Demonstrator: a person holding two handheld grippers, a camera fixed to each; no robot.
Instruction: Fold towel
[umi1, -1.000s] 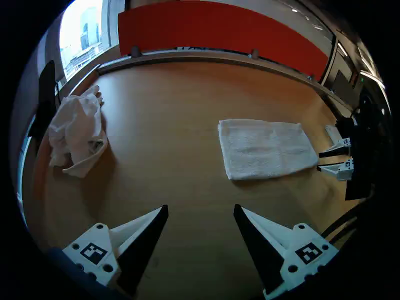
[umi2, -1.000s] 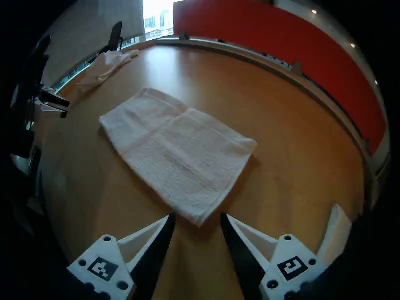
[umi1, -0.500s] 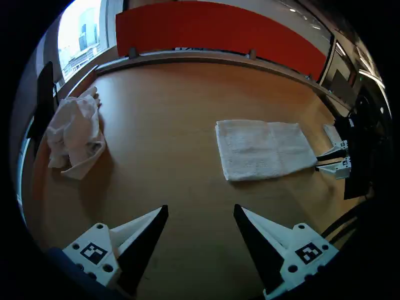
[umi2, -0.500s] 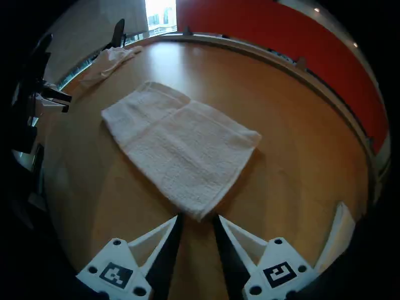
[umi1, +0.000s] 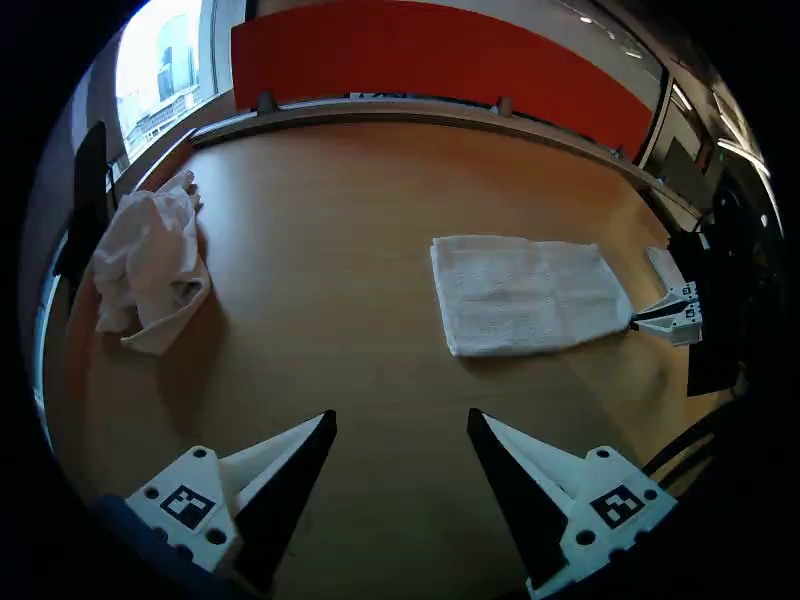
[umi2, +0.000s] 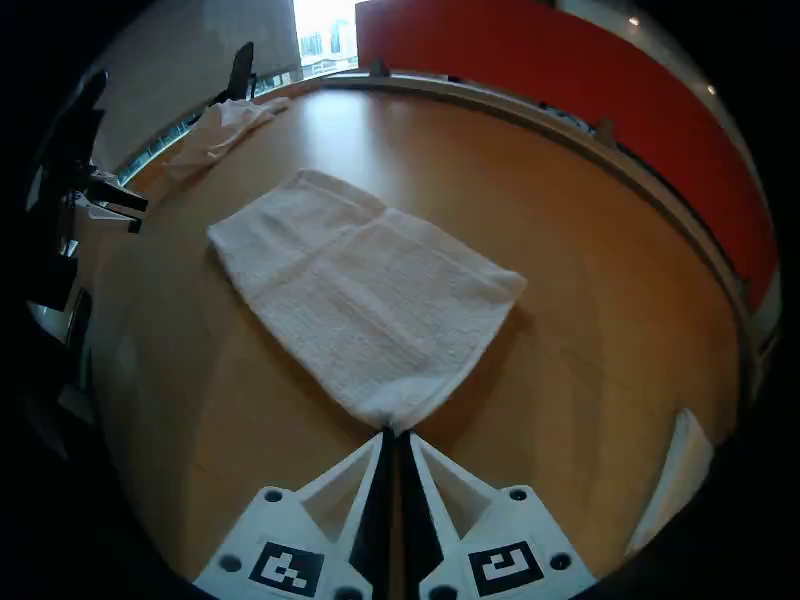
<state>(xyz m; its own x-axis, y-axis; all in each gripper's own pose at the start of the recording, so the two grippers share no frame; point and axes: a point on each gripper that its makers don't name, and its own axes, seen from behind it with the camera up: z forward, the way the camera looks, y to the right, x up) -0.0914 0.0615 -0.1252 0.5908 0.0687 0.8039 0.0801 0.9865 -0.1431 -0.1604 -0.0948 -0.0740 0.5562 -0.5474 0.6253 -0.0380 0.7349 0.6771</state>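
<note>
On the wooden counter (umi1: 350, 230), a towel (umi2: 360, 290) lies flat, apparently folded at least once already.
Well apart sits a crumpled cloth (umi1: 150, 260); the right tongs (umi2: 393, 432) clench the towel's near corner, likely for a further fold, while the left tongs (umi1: 400, 412) gape, released, holding nothing.

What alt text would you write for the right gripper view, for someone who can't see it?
The right gripper, shut, pinches the near corner of a folded white terry towel lying flat on a wooden table. A crumpled white cloth lies at the table's far corner.
</note>
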